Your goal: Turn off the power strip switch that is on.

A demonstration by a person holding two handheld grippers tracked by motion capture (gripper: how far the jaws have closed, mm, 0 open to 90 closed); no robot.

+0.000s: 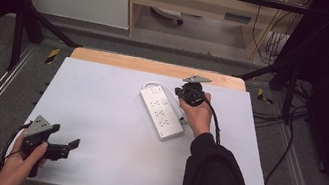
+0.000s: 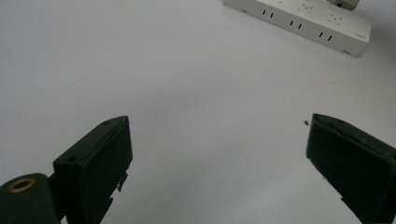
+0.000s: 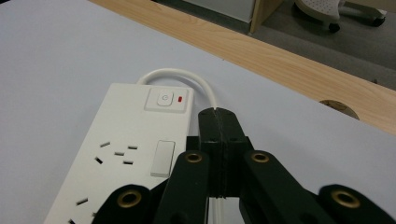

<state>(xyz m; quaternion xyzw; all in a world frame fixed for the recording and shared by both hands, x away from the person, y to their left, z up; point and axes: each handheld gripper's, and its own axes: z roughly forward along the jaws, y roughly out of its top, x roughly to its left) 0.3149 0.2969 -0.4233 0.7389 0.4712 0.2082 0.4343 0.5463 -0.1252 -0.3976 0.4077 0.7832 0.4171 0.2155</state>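
Note:
A white power strip (image 1: pixel 161 112) lies on the white mat, right of centre, with its switch end toward the back; it is also at the top of the left gripper view (image 2: pixel 303 21). In the right gripper view the strip (image 3: pixel 121 154) shows a rocker switch with a red mark, and its white cable (image 3: pixel 180 73) loops out of the end. My right gripper (image 3: pixel 217 122) is shut, jaws pressed together beside the switch end; the cable runs in under them. It sits by the strip's far end (image 1: pixel 181 93). My left gripper (image 1: pixel 69 150) is open over bare mat at the front left (image 2: pixel 219 123).
The white mat (image 1: pixel 109 139) covers a wooden table whose edge (image 1: pixel 156 67) shows at the back. Black frame bars stand at both back corners. Black cables (image 1: pixel 288 159) trail over the floor on the right. A chair base (image 3: pixel 336 11) stands beyond the table.

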